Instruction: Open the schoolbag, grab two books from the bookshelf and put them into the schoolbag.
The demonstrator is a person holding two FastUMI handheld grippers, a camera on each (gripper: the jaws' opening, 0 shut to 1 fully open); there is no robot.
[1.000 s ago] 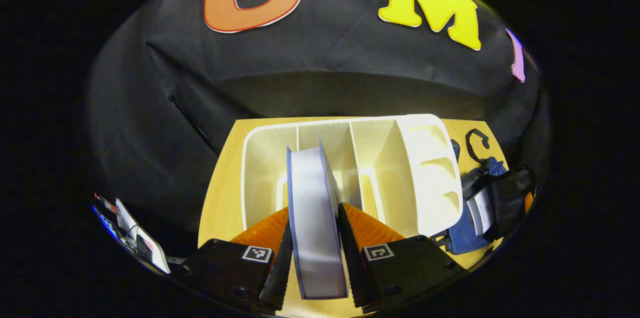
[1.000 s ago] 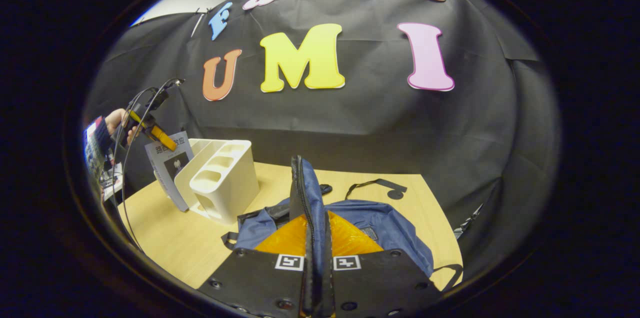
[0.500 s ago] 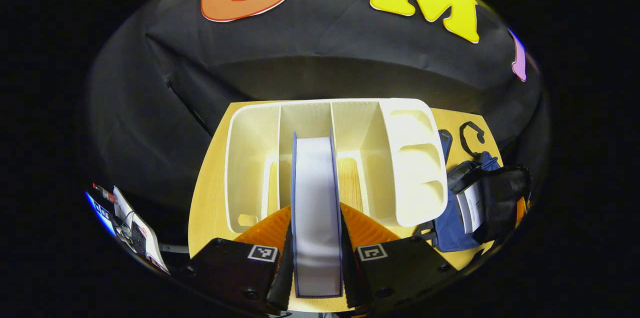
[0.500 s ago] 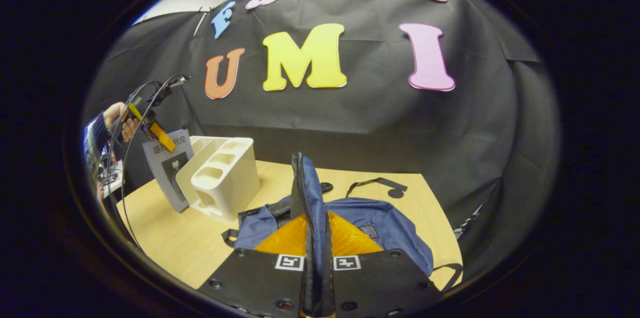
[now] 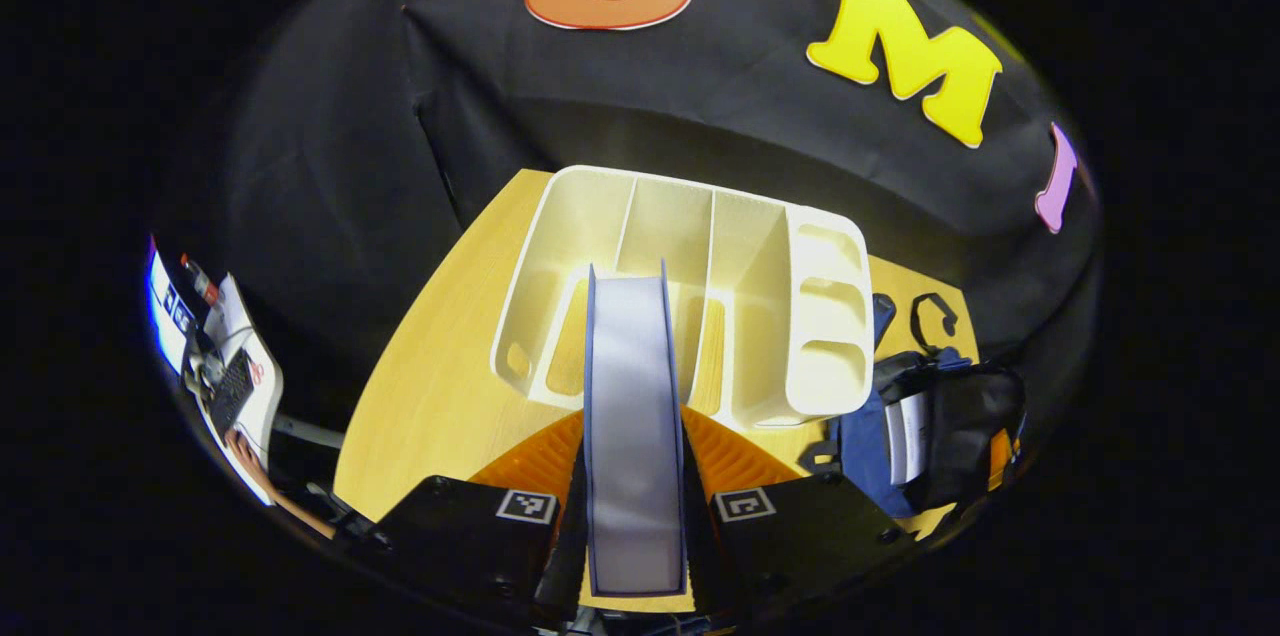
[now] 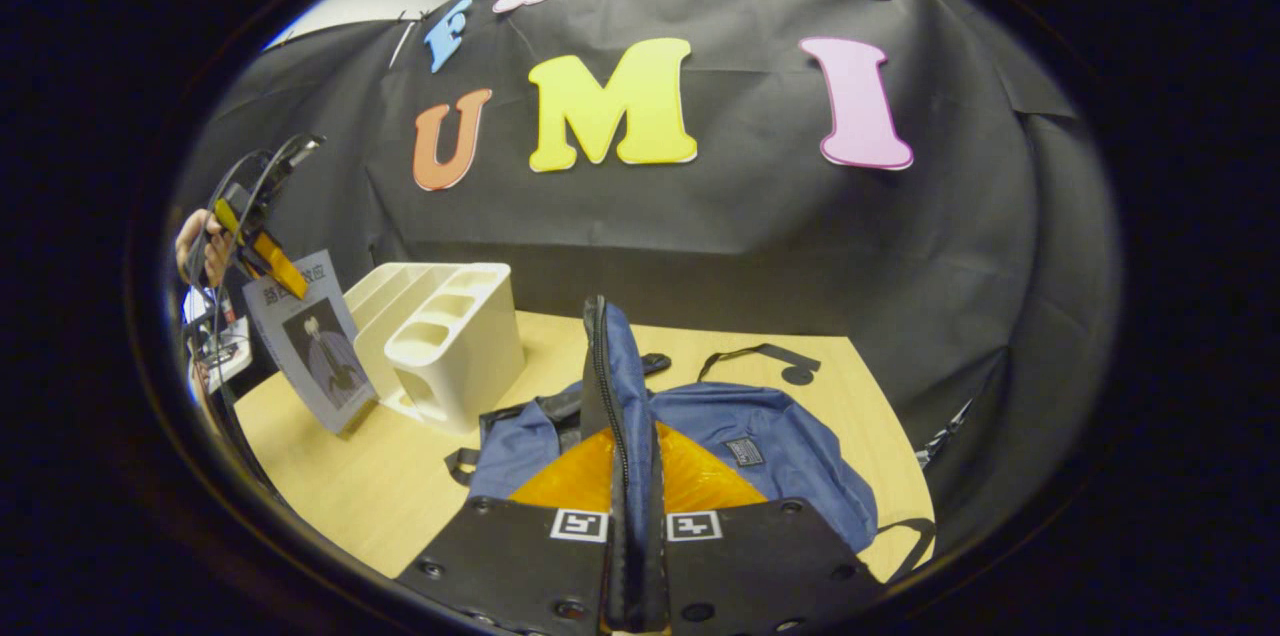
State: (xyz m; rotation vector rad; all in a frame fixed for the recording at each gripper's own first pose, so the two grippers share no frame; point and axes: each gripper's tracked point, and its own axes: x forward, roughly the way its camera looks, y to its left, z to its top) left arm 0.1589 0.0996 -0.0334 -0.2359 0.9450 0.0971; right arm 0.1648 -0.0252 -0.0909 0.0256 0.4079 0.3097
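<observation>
My left gripper (image 5: 634,506) is shut on a book (image 5: 633,416), held edge-on with its white page block facing me, lifted out in front of the white bookshelf (image 5: 700,286). In the right gripper view the same book (image 6: 310,341) hangs left of the bookshelf (image 6: 440,336), under the left gripper (image 6: 250,251) and a hand. My right gripper (image 6: 628,546) is shut on the zippered flap (image 6: 605,386) of the blue schoolbag (image 6: 760,446), holding it up. In the left gripper view the schoolbag (image 5: 930,416) shows a white book inside, beside the right gripper.
The wooden table (image 6: 340,476) carries the bookshelf at its left and the schoolbag at its middle. A black strap (image 6: 760,361) lies behind the bag. A desk with clutter (image 5: 215,356) stands off the table's left edge. Black cloth walls the booth.
The left gripper has pulled the book back and leftward, out of the bookshelf slot and clear of its front. The right gripper still holds the bag flap in the same place.
</observation>
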